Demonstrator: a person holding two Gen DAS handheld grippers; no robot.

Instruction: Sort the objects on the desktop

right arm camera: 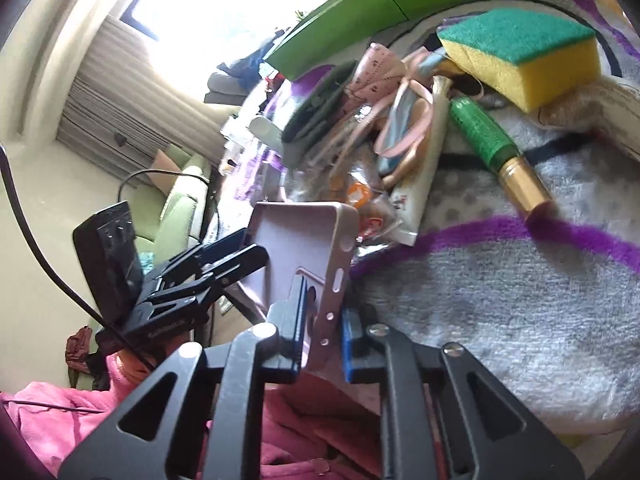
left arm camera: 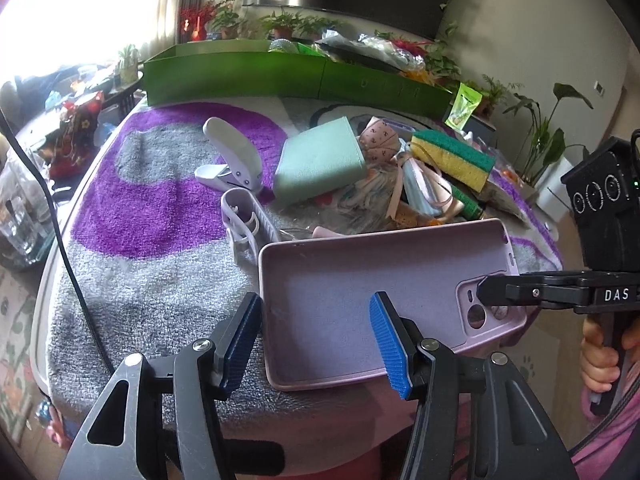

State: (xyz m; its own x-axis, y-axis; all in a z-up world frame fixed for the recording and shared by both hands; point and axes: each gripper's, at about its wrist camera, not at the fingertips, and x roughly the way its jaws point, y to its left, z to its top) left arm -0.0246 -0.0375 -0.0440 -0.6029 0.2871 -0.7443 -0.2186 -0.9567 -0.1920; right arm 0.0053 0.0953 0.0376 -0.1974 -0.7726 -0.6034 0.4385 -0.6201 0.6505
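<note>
A living room with potted plants, a bright curtained window and a dark screen on the far wall; in front, a worktop (left arm camera: 100,320) under a shaggy grey-and-purple towel, a long green cardboard tray (left arm camera: 256,74) along its far edge. Heaped mid-worktop: a mint-green wallet (left arm camera: 320,166), a yellow sponge with green scouring top (left arm camera: 452,156), a white hole punch (left arm camera: 232,152), ribbons and sachets.

Step in hand, at a guess: passing or steadying the soft pale-lilac silicone phone case (left arm camera: 360,300) before sorting it. Right tool (right arm camera: 322,344) pinched narrow on the case's camera-cutout end, blue pads on either side of the thin wall. Left tool (left arm camera: 316,340) standing wide, one pad outside the case's near-left corner, the other over its open inside, neither pressing.

To do it well: keep the right pinch firm, since limp silicone folds easily. Close the left tool squarely across the side wall, not on the floppy floor. Release one side only once the other holds. Case hanging at the near edge of the worktop, partly over a pink garment below.
</note>
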